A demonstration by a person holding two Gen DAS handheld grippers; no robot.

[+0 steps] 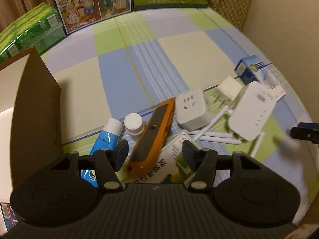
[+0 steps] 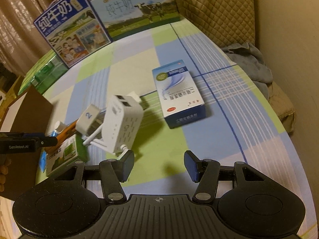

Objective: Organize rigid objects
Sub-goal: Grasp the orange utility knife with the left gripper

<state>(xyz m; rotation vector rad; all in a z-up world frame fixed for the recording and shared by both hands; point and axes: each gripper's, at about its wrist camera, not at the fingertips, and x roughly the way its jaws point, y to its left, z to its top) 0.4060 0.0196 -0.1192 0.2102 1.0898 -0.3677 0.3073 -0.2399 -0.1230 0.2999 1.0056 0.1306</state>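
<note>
Left wrist view is showing you almost everything still waiting: the orange utility knife (image 1: 151, 135), blue tube (image 1: 105, 139), white pill bottle (image 1: 134, 126), socket cube (image 1: 191, 109), white router (image 1: 252, 112) and green carton (image 1: 175, 159) are all lying in one loose heap on the checked table (image 1: 179, 49), near the brown cardboard box (image 1: 35, 103) at your left. Nothing looks sorted yet — by my reading you are only starting.

Your left gripper (image 1: 155, 153) is hovering over the knife with jaws released and empty. Your right gripper (image 2: 159, 166) is likewise spread wide, holding nothing, over bare cloth; the blue medicine box (image 2: 179, 97) is lying apart ahead of it.

Room is lying ahead and centre — the milk cartons (image 2: 71, 29) are closing the far edge, the quilted cushion (image 2: 215, 10) the right corner.
</note>
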